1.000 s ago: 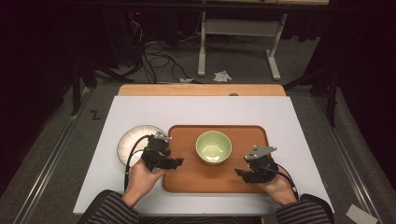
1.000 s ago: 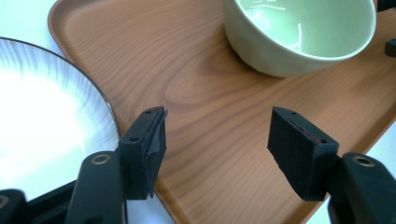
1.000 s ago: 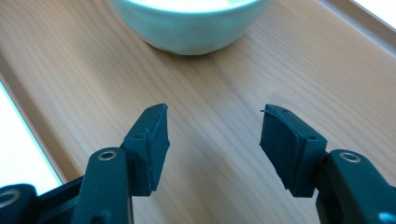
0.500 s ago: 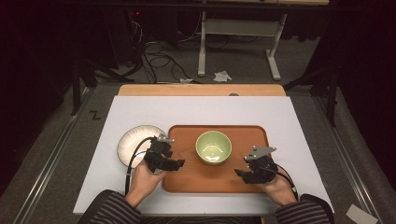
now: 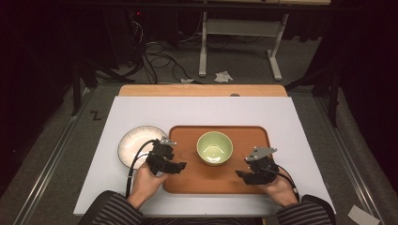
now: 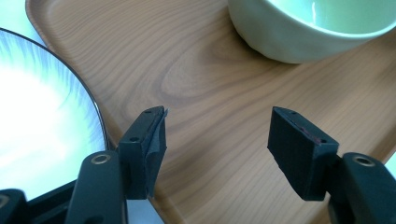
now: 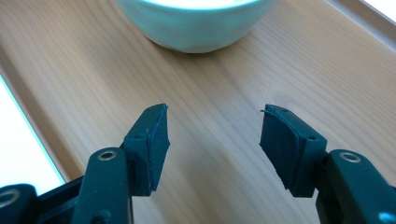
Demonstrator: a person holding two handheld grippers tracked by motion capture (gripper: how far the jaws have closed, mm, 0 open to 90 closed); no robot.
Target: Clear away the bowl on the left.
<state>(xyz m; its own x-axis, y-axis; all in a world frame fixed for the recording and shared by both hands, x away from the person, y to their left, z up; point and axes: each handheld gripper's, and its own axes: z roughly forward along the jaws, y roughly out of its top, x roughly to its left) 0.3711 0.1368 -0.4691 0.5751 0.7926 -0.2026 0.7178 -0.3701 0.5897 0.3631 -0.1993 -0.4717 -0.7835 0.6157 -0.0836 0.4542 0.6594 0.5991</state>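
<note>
A light green bowl (image 5: 214, 147) stands upright in the middle of a wooden tray (image 5: 248, 136). A white plate (image 5: 136, 143) with a dark rim lies on the white table just left of the tray. My left gripper (image 5: 179, 165) hovers over the tray's left edge, open and empty, pointing toward the bowl (image 6: 308, 28) with the plate (image 6: 42, 135) at its left. My right gripper (image 5: 240, 174) is over the tray's right front part, open and empty, aimed at the bowl (image 7: 196, 21).
The tray sits on a white table top (image 5: 202, 110) with a wooden strip (image 5: 202, 90) at the far edge. Cables and a metal stand (image 5: 239, 42) lie on the floor beyond. The person's striped sleeves (image 5: 110, 211) come in at the bottom.
My left gripper has shifted slightly right and forward over the tray's left edge. The right gripper has barely moved.
</note>
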